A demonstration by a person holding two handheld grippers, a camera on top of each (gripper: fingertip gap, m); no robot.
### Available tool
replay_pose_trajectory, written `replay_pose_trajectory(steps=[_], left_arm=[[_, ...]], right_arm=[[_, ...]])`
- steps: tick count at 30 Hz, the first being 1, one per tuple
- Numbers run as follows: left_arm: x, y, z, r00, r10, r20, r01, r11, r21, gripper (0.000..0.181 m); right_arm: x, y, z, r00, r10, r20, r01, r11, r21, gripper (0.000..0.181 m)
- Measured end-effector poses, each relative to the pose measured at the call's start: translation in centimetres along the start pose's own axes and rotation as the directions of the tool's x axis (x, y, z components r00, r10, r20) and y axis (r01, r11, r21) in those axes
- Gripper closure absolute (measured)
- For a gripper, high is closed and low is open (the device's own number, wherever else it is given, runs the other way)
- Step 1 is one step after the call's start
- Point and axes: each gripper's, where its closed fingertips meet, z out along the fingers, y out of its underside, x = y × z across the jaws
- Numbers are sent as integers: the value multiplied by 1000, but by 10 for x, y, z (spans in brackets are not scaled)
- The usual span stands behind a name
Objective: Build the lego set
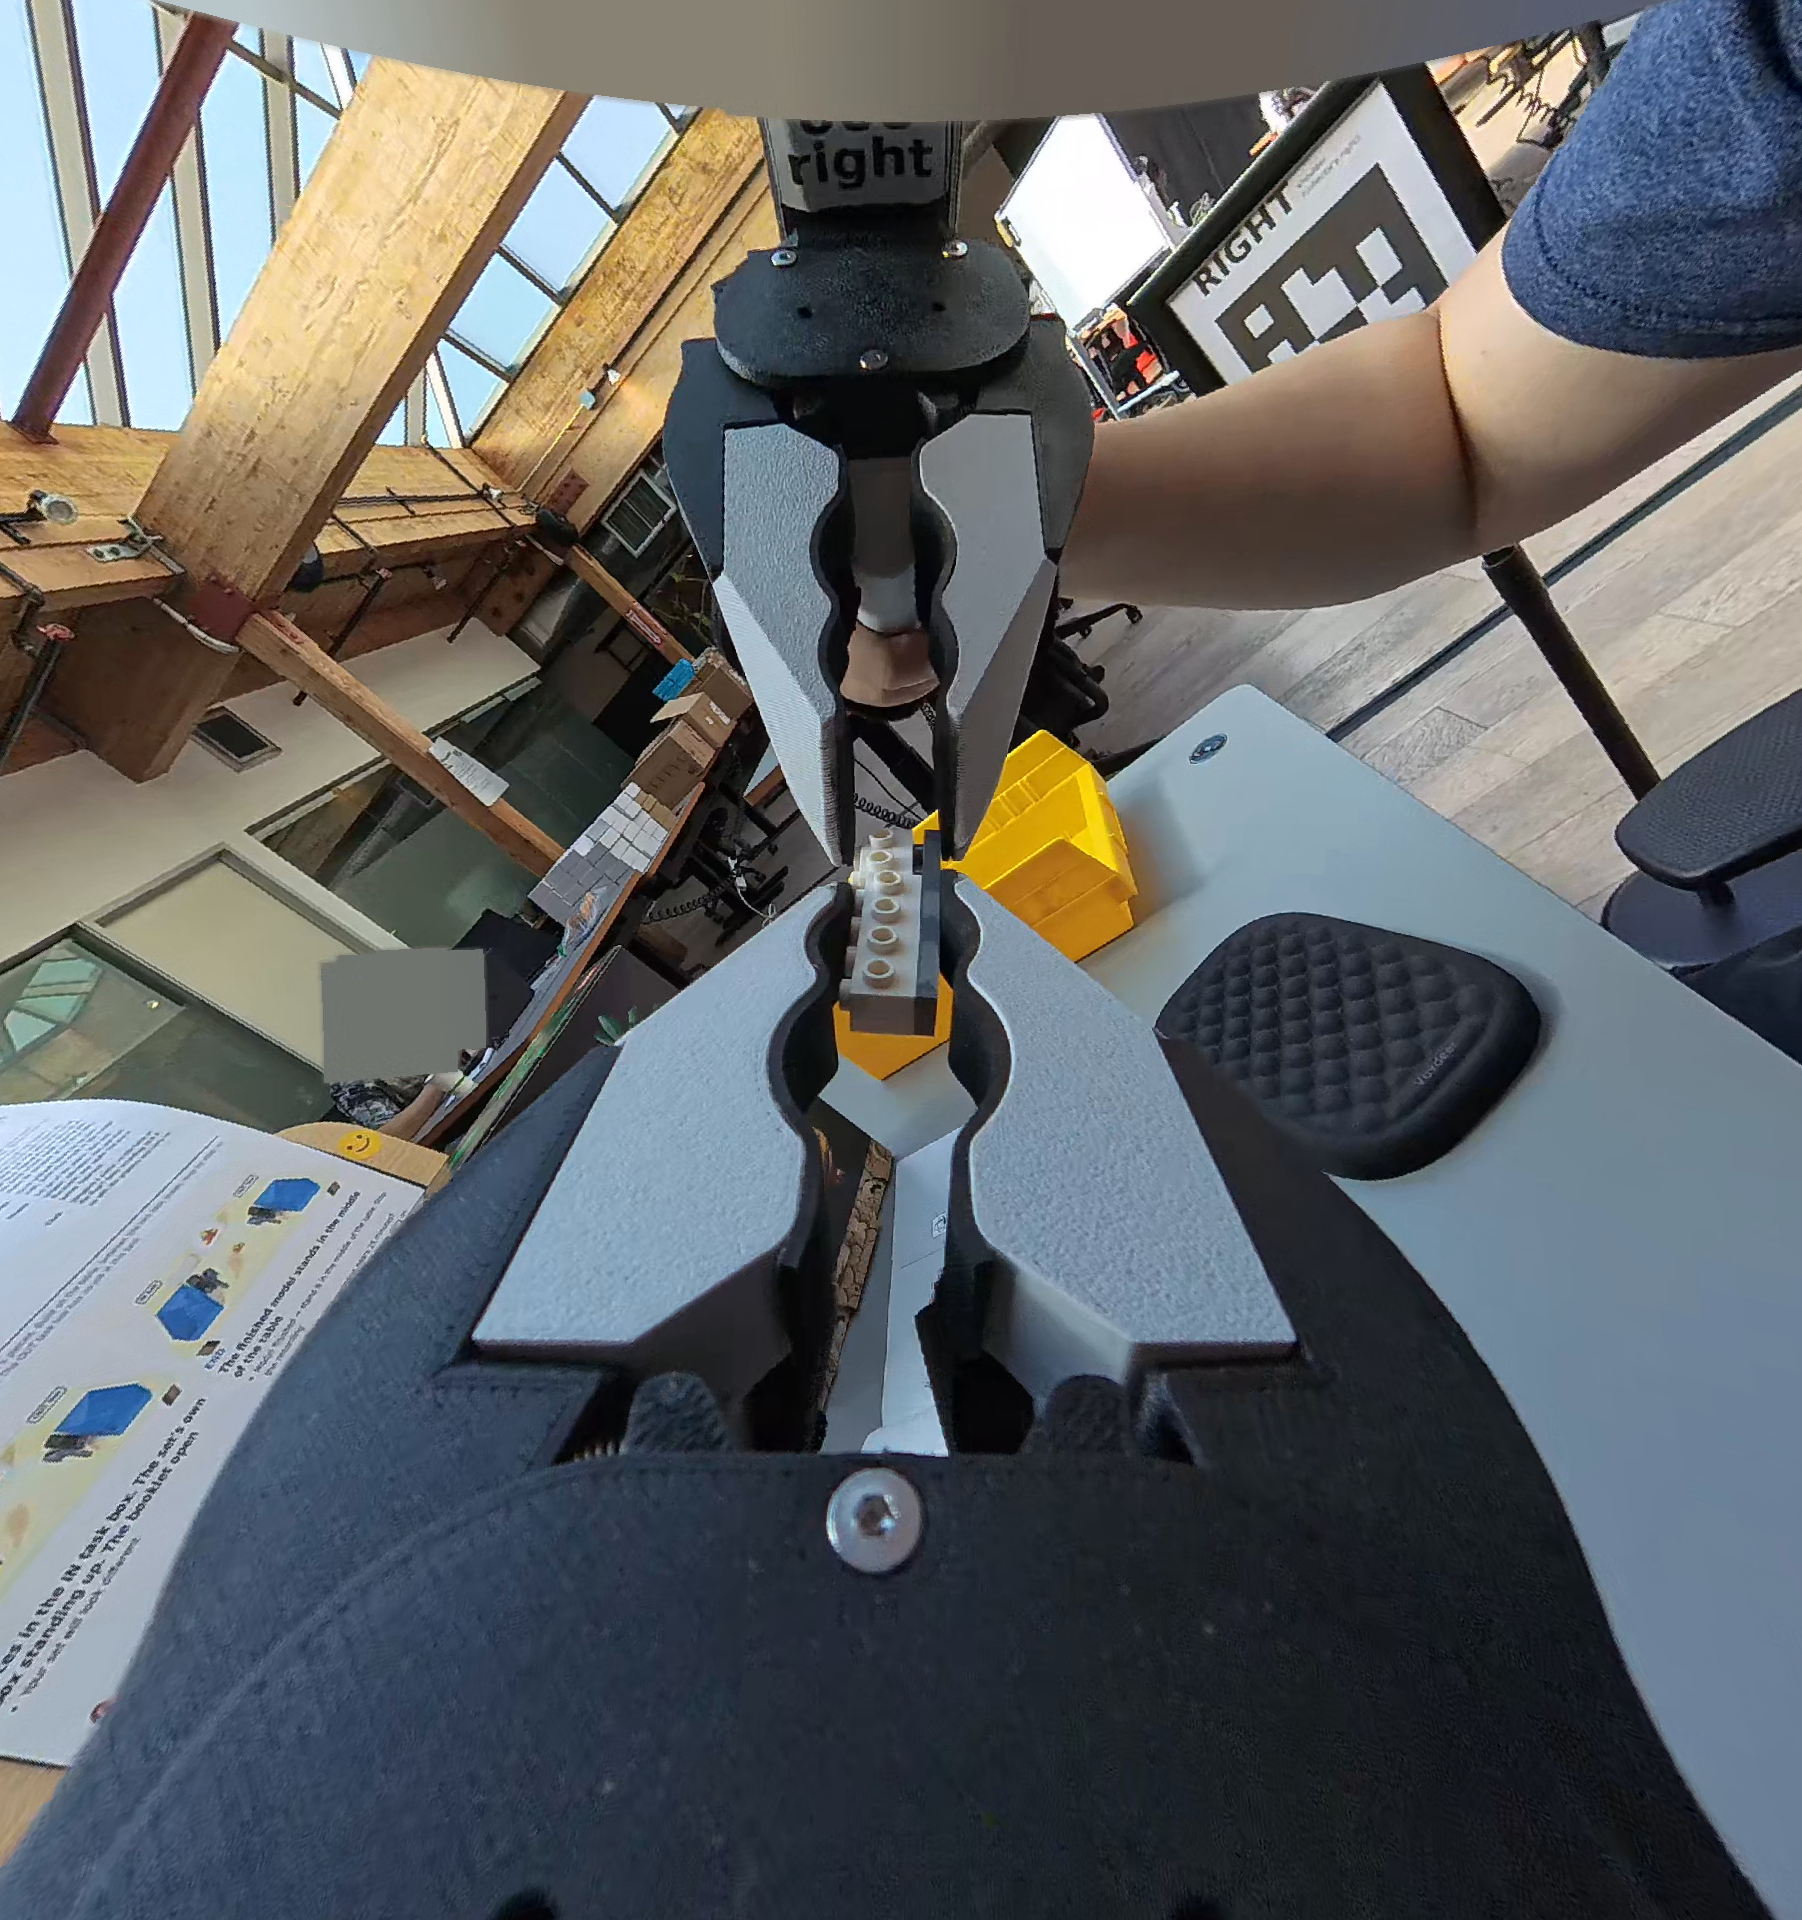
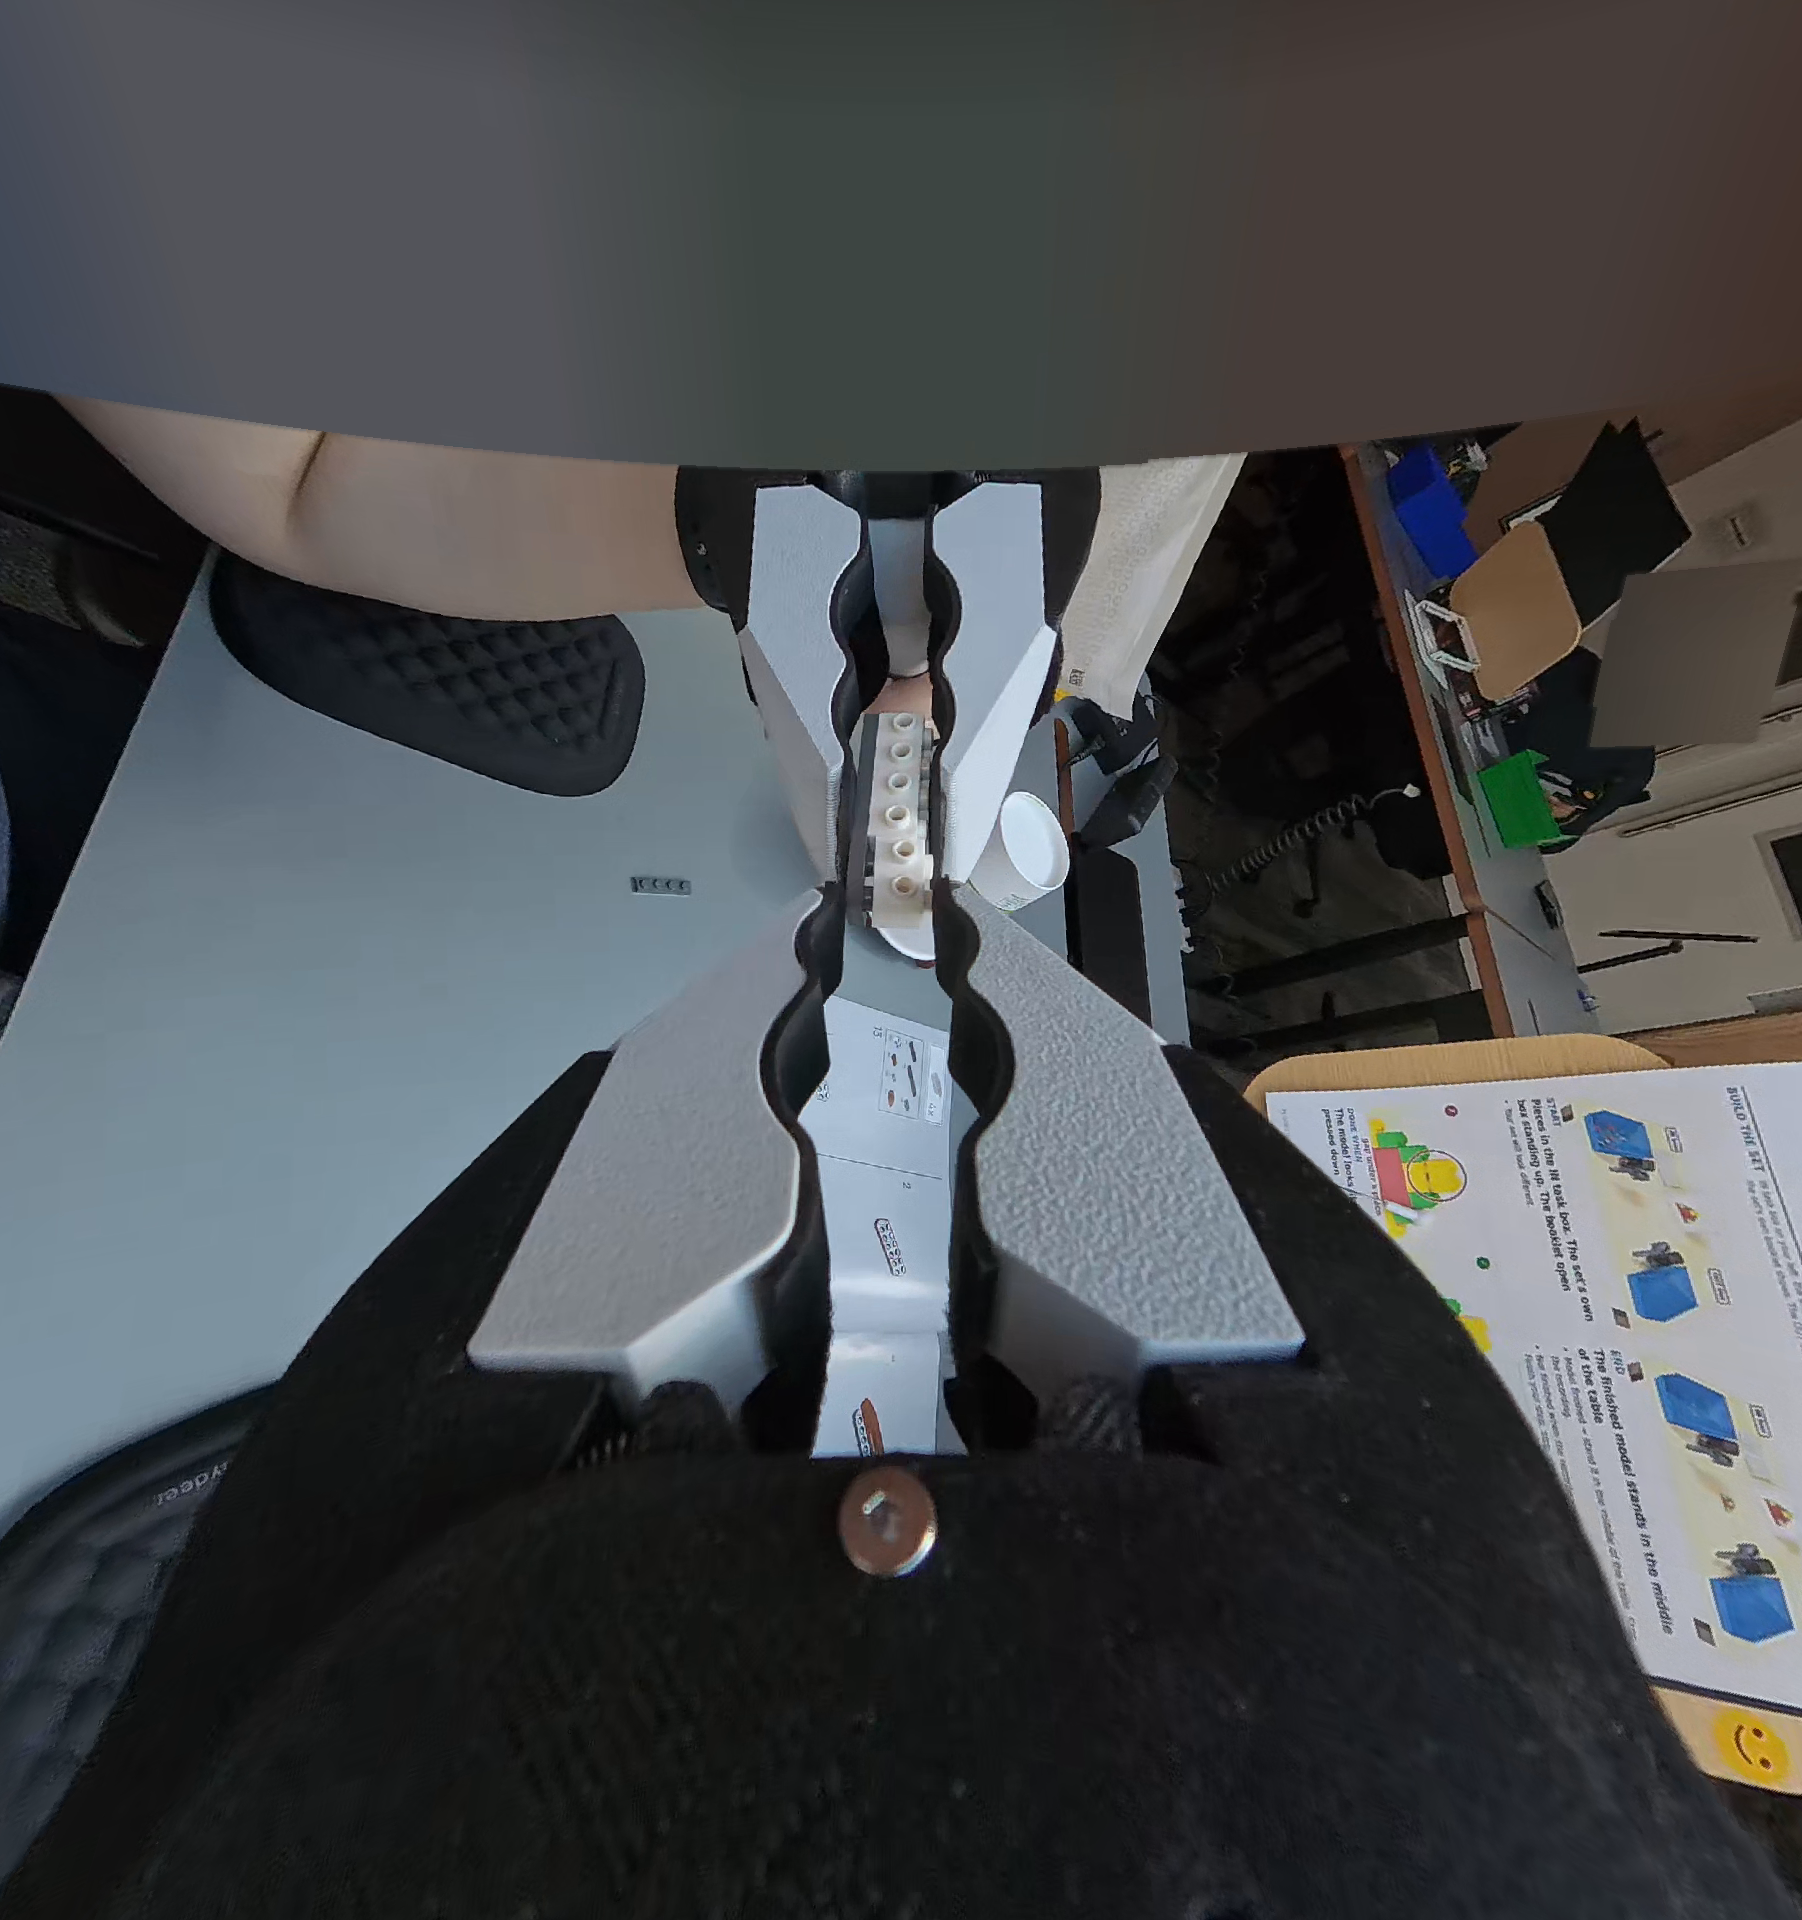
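Note:
A lego assembly [image 1: 889,935], a white studded brick with a black plate along one side, hangs in the air between both grippers. My left gripper [image 1: 894,904] is shut on its sides. My right gripper [image 1: 897,847] comes from the opposite side, tip to tip, and is shut on the far end. In the right wrist view the assembly [image 2: 897,821] lies between my right gripper [image 2: 883,894] and the left gripper [image 2: 892,868]. A small grey plate [image 2: 660,884] lies alone on the grey table [image 2: 357,1039].
Yellow bins [image 1: 1058,862] stand on the table's far end. Black wrist pads [image 1: 1344,1039] [image 2: 440,686] lie on the table. A white paper cup [image 2: 1027,852] lies on its side. An open booklet [image 2: 892,1143] is below the grippers. An instruction sheet [image 2: 1603,1351] [image 1: 97,1351] is alongside. A person's arm [image 1: 1292,499] holds the right gripper. Both grippers' tips are close together, under 4 cm apart.

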Motion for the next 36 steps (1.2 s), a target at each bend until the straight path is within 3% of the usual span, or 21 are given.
replay_pose_trajectory(steps=[17,36], left_arm=[[1,-2,-1,999,-38,-24,39,999,13,168],[5,-3,-2,997,-47,-58,48,999,17,168]], right_arm=[[0,-3,-1,999,-24,-39,23,999,-25,168],[-4,-5,-1,1000,11,10,-12,998,58,168]])
